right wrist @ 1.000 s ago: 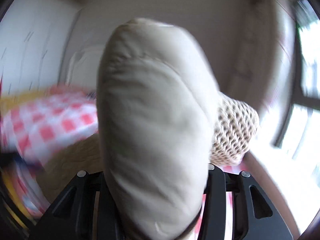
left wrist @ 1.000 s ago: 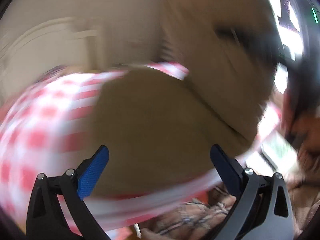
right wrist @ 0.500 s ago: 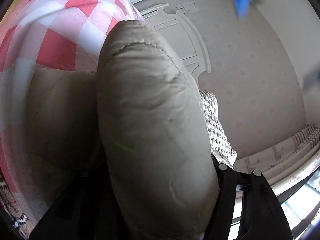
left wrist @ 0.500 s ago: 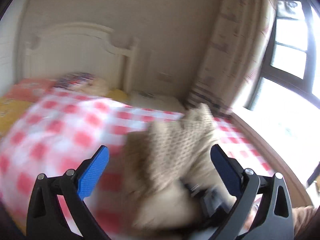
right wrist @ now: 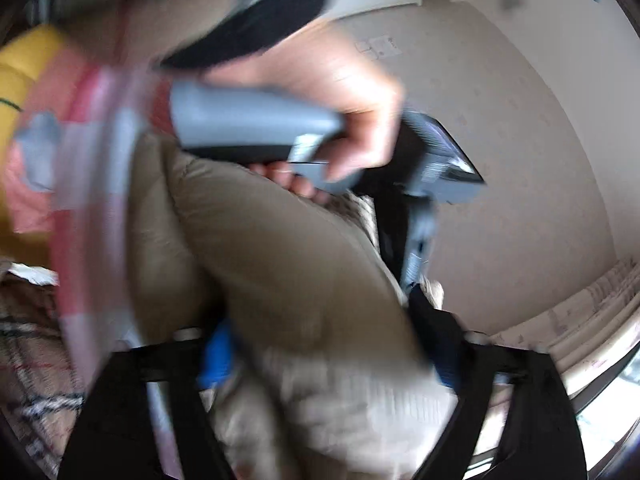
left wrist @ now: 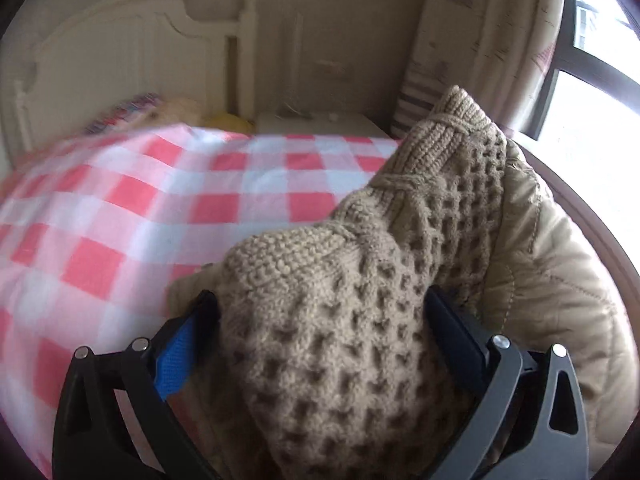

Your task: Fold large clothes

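Note:
A beige garment with a quilted, padded shell (left wrist: 560,264) and a cable-knit part (left wrist: 360,300) is held up over the bed. My left gripper (left wrist: 320,332) has the knit part bunched between its blue-padded fingers (left wrist: 176,352). My right gripper (right wrist: 320,356) is shut on the padded shell (right wrist: 280,248). In the blurred right wrist view, the person's hand (right wrist: 340,92) holds the left gripper's grey handle just above the shell.
The bed has a red-and-white checked cover (left wrist: 160,208) and a white headboard (left wrist: 120,52). A curtain (left wrist: 480,40) and a window (left wrist: 592,80) are at the right. A plaid cloth (right wrist: 32,360) lies at the lower left of the right wrist view.
My left gripper was open and empty; the knit part now fills its fingers. My right gripper has swung with the padded shell, and the hand with the left gripper is now close ahead of it.

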Demonstrator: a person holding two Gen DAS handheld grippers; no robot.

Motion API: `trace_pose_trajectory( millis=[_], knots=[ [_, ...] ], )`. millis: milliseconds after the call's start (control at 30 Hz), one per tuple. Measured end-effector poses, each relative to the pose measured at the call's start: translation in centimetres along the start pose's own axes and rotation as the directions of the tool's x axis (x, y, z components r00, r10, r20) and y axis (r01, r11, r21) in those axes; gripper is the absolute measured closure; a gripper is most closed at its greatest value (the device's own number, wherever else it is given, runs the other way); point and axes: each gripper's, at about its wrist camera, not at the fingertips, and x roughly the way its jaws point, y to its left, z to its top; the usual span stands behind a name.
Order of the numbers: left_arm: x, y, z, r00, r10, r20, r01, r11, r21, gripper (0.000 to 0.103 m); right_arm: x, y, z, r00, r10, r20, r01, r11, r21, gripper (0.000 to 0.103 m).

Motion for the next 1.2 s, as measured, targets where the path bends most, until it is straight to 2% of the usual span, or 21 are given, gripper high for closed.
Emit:
trace_pose_trajectory(
  millis=[100, 133, 167, 267, 300, 367, 433, 533, 567, 600, 633, 700, 767, 833, 867, 933, 967, 1000, 1033, 1100, 1200],
  knots=[
    [-0.4, -0.2, -0.4, 0.996, 0.08, 0.05, -0.08, 0.997, 0.003, 0.002, -3.5, -4.1, -1.8, 0.974, 0.212, 0.083, -0.224, 0.957, 0.184, 0.016],
    [-0.5, -0.3, -0.4, 0.994, 0.092, 0.059, -0.092, 0.996, 0.004, 0.002, -4.5, -6.7, -2.7, 0.951, 0.278, 0.135, -0.306, 0.908, 0.285, 0.016],
    [-0.7, -0.3, -0.5, 0.992, 0.1, 0.071, -0.101, 0.995, 0.005, 0.002, -5.1, -8.5, -3.5, 0.94, 0.296, 0.168, -0.338, 0.875, 0.347, 0.019],
    [-1.2, -0.4, -0.9, 0.991, 0.104, 0.086, -0.105, 0.995, -0.001, 0.002, -3.9, -15.6, -6.1, 0.965, 0.198, 0.175, -0.261, 0.81, 0.525, 0.028],
    [-1.2, -0.6, -0.8, 0.99, 0.11, 0.092, -0.111, 0.994, -0.001, 0.002, -2.4, -18.6, -7.4, 0.973, 0.166, 0.16, -0.229, 0.769, 0.597, 0.032],
    [-1.8, -1.1, -0.9, 0.986, 0.128, 0.11, -0.129, 0.992, 0.0, 0.002, 1.3, -23.4, -8.8, 0.969, 0.186, 0.164, -0.247, 0.658, 0.712, 0.041],
    [-3.0, -1.0, -0.9, 0.978, 0.164, 0.13, -0.164, 0.986, -0.007, 0.002, 5.1, -26.3, -9.4, 0.967, 0.21, 0.142, -0.238, 0.56, 0.793, 0.042],
    [-3.8, -1.1, -1.2, 0.975, 0.177, 0.136, -0.176, 0.984, -0.021, 0.002, 12.4, -28.6, -9.6, 0.944, 0.3, 0.136, -0.262, 0.438, 0.86, 0.042],
    [-3.8, -0.9, -1.2, 0.976, 0.173, 0.131, -0.172, 0.985, -0.024, 0.002, 15.5, -28.4, -8.8, 0.935, 0.332, 0.127, -0.269, 0.428, 0.863, 0.042],
    [-3.8, -0.7, -1.2, 0.977, 0.17, 0.129, -0.168, 0.985, -0.028, 0.002, 18.9, -27.2, -8.3, 0.912, 0.401, 0.084, -0.272, 0.438, 0.857, 0.042],
    [-3.8, -0.6, -1.3, 0.978, 0.167, 0.128, -0.164, 0.986, -0.033, 0.002, 22.4, -24.6, -7.9, 0.859, 0.511, 0.011, -0.282, 0.454, 0.845, 0.041],
    [-3.5, -0.1, -1.4, 0.975, 0.193, 0.113, -0.189, 0.981, -0.051, 0.002, 28.8, -18.5, -8.3, 0.713, 0.679, -0.175, -0.283, 0.507, 0.814, 0.04],
    [-2.9, 0.3, -1.6, 0.976, 0.202, 0.083, -0.198, 0.979, -0.046, 0.002, 30.0, -18.6, -9.4, 0.695, 0.704, -0.144, -0.268, 0.44, 0.857, 0.04],
    [-3.4, 0.6, -1.1, 0.978, 0.196, 0.069, -0.193, 0.98, -0.046, 0.002, 29.8, -18.5, -9.0, 0.695, 0.699, -0.17, -0.277, 0.479, 0.833, 0.04],
    [-3.8, 0.1, -0.5, 0.972, 0.229, 0.056, -0.229, 0.973, -0.013, 0.002, 29.5, -18.2, -9.2, 0.696, 0.697, -0.172, -0.278, 0.483, 0.831, 0.04],
    [-5.5, -1.2, 0.8, 0.932, 0.348, 0.097, -0.353, 0.935, 0.037, 0.002, 31.0, -18.2, -9.2, 0.698, 0.696, -0.168, -0.275, 0.477, 0.835, 0.04],
    [-7.0, -1.7, 1.6, 0.896, 0.42, 0.146, -0.428, 0.903, 0.029, 0.002, 30.7, -18.6, -9.9, 0.699, 0.697, -0.162, -0.274, 0.47, 0.839, 0.04],
    [-8.8, -1.8, 2.4, 0.885, 0.427, 0.186, -0.433, 0.902, -0.009, 0.002, 30.9, -18.8, -9.6, 0.699, 0.697, -0.16, -0.275, 0.468, 0.84, 0.04],
    [-9.9, -1.8, 2.9, 0.896, 0.397, 0.201, -0.397, 0.917, -0.042, 0.002, 30.6, -18.8, -9.7, 0.701, 0.695, -0.162, -0.275, 0.472, 0.838, 0.04],
    [-12.1, -1.3, 4.1, 0.943, 0.269, 0.196, -0.249, 0.961, -0.123, 0.002, 29.9, -18.3, -9.3, 0.702, 0.693, -0.164, -0.272, 0.475, 0.837, 0.04],
    [-11.9, -1.9, 5.0, 0.984, 0.126, 0.129, -0.109, 0.986, -0.128, 0.002, 29.8, -18.7, -9.3, 0.706, 0.691, -0.158, -0.275, 0.472, 0.837, 0.04]
  ],
)
